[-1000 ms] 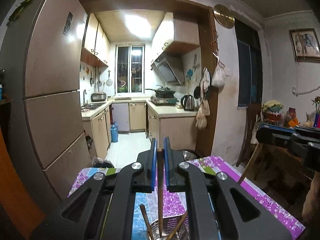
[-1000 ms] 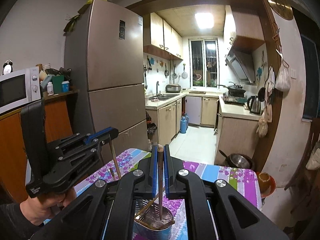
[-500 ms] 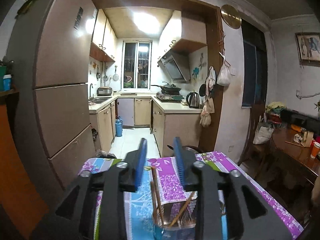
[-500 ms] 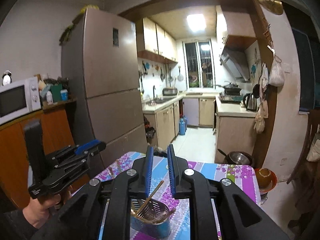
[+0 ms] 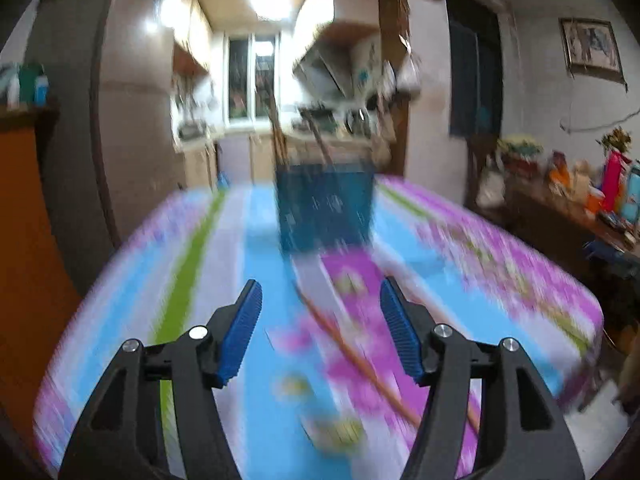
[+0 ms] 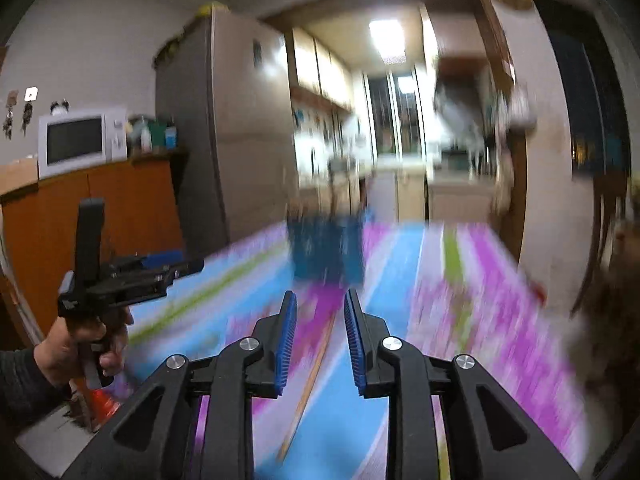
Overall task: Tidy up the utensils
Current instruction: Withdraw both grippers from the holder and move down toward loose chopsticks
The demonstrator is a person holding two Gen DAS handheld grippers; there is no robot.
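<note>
Both views are blurred by motion. A blue utensil holder (image 5: 325, 205) stands upright on the flowered tablecloth (image 5: 192, 264), with several chopsticks (image 5: 277, 136) sticking up from it; it also shows in the right wrist view (image 6: 326, 246). My left gripper (image 5: 320, 328) is open and empty, low over the table, well short of the holder. A loose chopstick (image 5: 360, 360) lies on the cloth between its fingers. My right gripper (image 6: 320, 336) is open and empty, with a loose chopstick (image 6: 310, 384) on the cloth below it. The left gripper shows at the left of the right wrist view (image 6: 132, 276).
A fridge (image 6: 236, 148) and an orange cabinet (image 6: 100, 208) with a microwave (image 6: 80, 140) stand to the left of the table. A side table (image 5: 592, 200) with bottles stands to the right. The kitchen lies beyond the table's far edge.
Both grippers let go of their chopsticks into the holder, opened, and pulled back and down toward the near end of the table. The holder now stands farther ahead.
</note>
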